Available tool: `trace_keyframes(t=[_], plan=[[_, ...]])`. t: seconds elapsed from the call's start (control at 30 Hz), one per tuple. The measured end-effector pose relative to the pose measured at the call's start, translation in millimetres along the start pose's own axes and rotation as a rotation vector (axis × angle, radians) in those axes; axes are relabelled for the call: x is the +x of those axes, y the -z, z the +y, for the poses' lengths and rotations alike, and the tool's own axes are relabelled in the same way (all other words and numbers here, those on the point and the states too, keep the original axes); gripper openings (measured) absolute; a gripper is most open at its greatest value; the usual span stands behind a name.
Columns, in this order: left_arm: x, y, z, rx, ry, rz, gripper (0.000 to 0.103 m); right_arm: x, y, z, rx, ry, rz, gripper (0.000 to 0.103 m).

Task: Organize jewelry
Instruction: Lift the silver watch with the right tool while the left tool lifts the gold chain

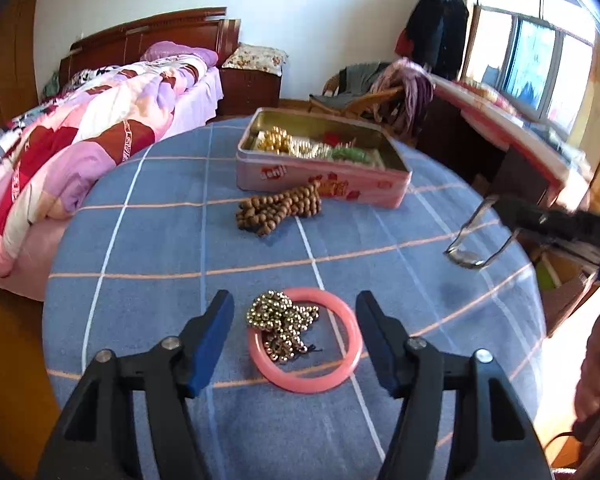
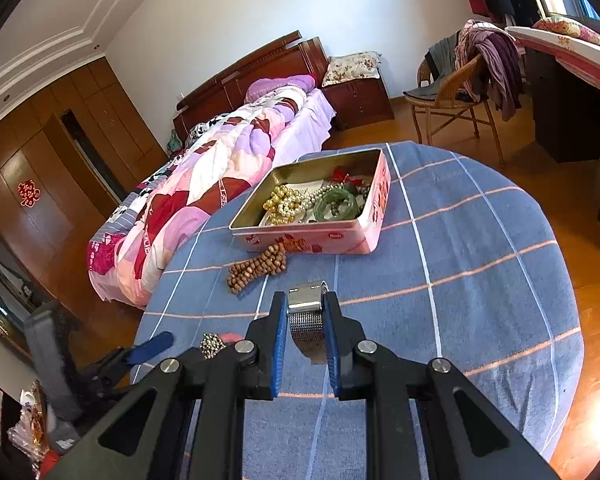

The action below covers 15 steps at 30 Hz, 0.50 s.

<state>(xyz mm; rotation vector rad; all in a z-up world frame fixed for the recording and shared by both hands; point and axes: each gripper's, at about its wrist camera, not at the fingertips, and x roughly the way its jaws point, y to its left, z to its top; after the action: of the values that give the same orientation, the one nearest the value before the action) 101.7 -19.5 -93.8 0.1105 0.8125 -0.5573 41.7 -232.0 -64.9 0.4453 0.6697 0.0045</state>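
Bangle handling: the pink bangle (image 1: 305, 340) looks rigid, smooth and likely slippery and brittle; I judge a pinch across one side of the ring, or a finger inside it, safer than squeezing the whole hoop
Chain handling: the metal bead chain (image 1: 283, 325) is limp and heaped, so it will sag and trail when lifted; best pinched at the thick of the heap
Watch handling: the watch (image 2: 307, 312) has a hard shiny case and a flexible mesh strap that hangs loose
Left gripper: the left gripper (image 1: 295, 320) has its jaws spread, nothing pinched
Bangle position: flat on the table (image 1: 148, 248), between the left fingers and touching neither; the chain lies partly inside the ring and over its far rim
Right gripper: the right gripper (image 2: 304, 322) is pinching the watch by its case and strap, held above the table
Tin: the open tin (image 2: 332, 240) sits farther back, well apart from both grippers, already holding gold beads and a green bangle
Wooden beads: the wooden beads (image 1: 278, 210) lie just in front of the tin, on the cloth
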Motion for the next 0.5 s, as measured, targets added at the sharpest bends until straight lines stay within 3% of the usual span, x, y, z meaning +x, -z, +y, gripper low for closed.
trace_keyframes(t=[0.07, 0.17, 0.3, 0.5], plan=[[12.6, 1.0, -1.5, 0.003, -0.02, 0.043, 0.033, 0.0, 0.2, 0.2, 0.0, -0.001, 0.002, 0.017], [21.9, 3.4, -0.5, 0.001, -0.049, 0.047, 0.012, -1.4, -0.2, 2.0, -0.008, -0.001, -0.002, 0.017], [15.9, 3.9, 2.6, -0.012, -0.03, 0.038, 0.005, -2.9, -1.3, 2.6, -0.007, -0.003, -0.009, 0.017], [-18.7, -10.4, 12.5, -0.084, 0.051, -0.084, 0.005, -6.7, -2.4, 2.1, 0.004, -0.005, -0.026, 0.017]])
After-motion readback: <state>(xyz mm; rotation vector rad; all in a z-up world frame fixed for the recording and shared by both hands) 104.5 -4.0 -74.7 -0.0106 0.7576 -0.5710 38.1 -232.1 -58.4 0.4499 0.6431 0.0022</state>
